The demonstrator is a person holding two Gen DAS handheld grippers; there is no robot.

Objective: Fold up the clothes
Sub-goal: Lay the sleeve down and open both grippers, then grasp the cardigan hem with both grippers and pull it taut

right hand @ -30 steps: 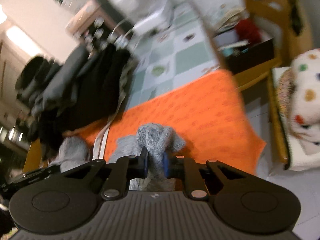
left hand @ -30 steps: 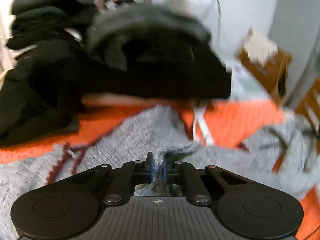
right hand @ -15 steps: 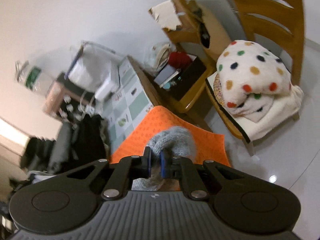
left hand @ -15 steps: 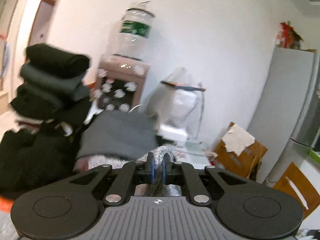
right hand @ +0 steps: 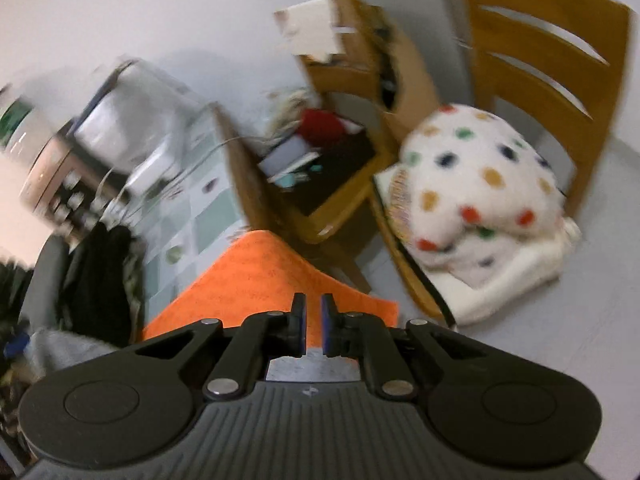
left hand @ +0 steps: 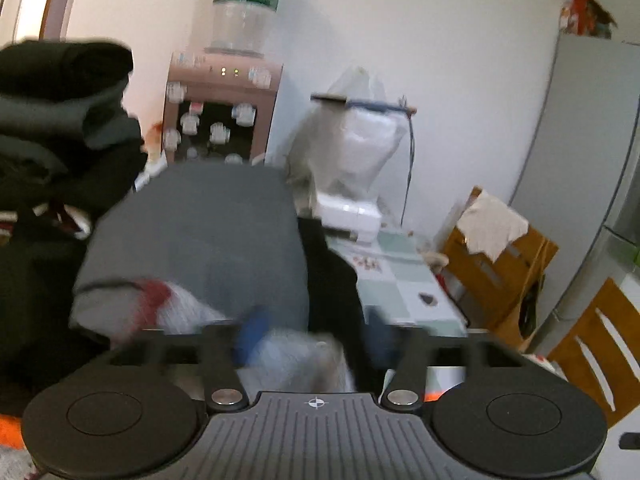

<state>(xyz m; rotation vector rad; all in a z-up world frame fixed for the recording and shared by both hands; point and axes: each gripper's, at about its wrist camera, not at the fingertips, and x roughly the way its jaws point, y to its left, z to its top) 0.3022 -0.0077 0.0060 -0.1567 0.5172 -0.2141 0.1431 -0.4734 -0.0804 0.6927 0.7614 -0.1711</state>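
The grey knit sweater (left hand: 296, 356) with a dark red stripe lies blurred between and below the fingers of my left gripper (left hand: 314, 340), which is open; the cloth looks loose, not pinched. In the right wrist view a part of the grey sweater (right hand: 68, 348) shows at the far left, on the orange cloth (right hand: 256, 276). My right gripper (right hand: 313, 322) stands above that orange cloth with its jaws a narrow gap apart and nothing between them.
Stacks of folded dark clothes (left hand: 60, 128) and a grey folded garment (left hand: 208, 240) lie ahead on the left. A water dispenser (left hand: 224, 92), a bagged appliance (left hand: 356, 148) and cardboard boxes (left hand: 496, 256) stand behind. A wooden chair with a polka-dot blanket (right hand: 480, 184) stands right.
Both grippers lifted the grey sweater, then let it go: the left jaws have opened wide, the right jaws have parted slightly and the cloth is gone from between them.
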